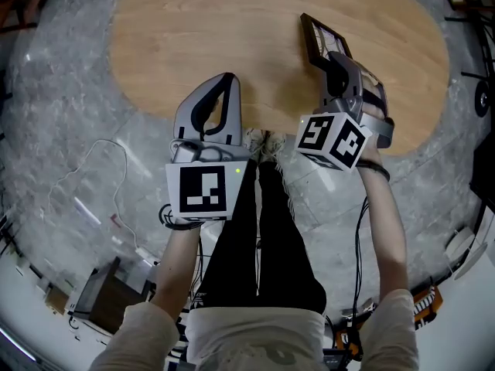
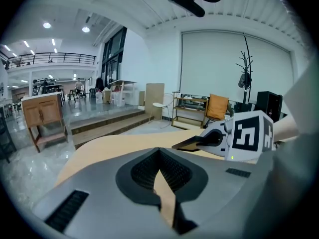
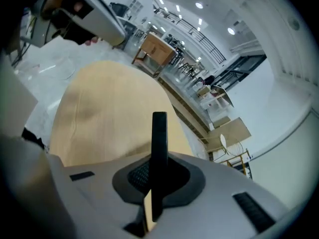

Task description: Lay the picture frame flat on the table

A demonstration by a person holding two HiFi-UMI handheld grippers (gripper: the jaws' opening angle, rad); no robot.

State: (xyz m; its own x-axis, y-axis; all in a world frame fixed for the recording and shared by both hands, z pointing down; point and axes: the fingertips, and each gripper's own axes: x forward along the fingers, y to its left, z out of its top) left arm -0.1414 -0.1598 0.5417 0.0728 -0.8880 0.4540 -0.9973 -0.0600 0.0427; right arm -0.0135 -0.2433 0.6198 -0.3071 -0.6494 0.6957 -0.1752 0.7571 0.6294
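My right gripper (image 1: 334, 62) clamps the picture frame (image 1: 315, 35) by its edge, tilted above the table's (image 1: 216, 37) right side for laying down. My left gripper (image 1: 226, 83) hovers closed and empty, near left.

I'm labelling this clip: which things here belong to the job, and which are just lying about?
Job: picture frame, clamped in the right gripper; wooden table.
Lying about: white cable and dark box on the floor; coat stand; left gripper, shut and empty.
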